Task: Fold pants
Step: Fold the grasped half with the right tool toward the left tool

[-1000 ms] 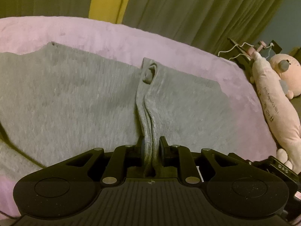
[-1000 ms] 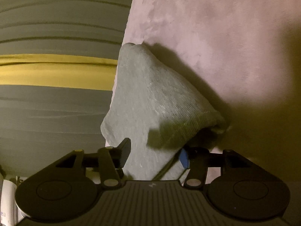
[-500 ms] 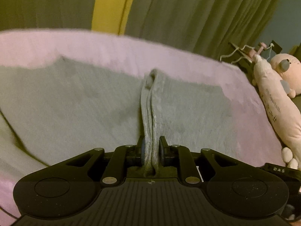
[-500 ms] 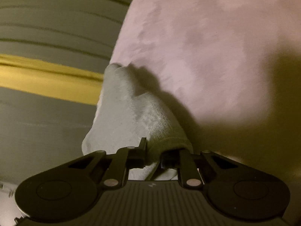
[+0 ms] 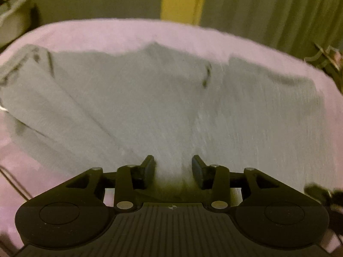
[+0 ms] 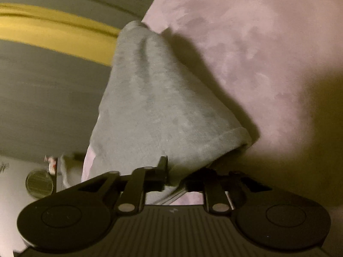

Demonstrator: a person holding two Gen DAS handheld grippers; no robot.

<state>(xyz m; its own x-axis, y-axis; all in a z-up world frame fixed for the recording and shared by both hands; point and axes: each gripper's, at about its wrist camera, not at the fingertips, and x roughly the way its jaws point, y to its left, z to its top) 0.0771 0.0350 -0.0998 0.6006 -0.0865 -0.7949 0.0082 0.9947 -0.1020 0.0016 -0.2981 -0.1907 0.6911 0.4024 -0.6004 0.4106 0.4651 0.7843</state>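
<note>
Grey pants (image 5: 171, 107) lay spread across pink bed (image 5: 128, 32), far edge just short of bed's far edge; pink strip stayed bare beyond it. Bare bed also at near left.

Left claw (image 5: 173, 169): jaws opening, moderately wide, fabric between pads, no pinch seen.

Right claw (image 6: 184, 171): jaws opening, narrow gap, hem of pants (image 6: 154, 107) between them; contact with pads unclear. Lifted cuff edge hung right. Wide bare bed (image 6: 257, 42) lay right and far.

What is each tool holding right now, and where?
Left tool: nothing, jaws opening over the pants. Right tool: pants at the leg hem, jaws opening.
</note>
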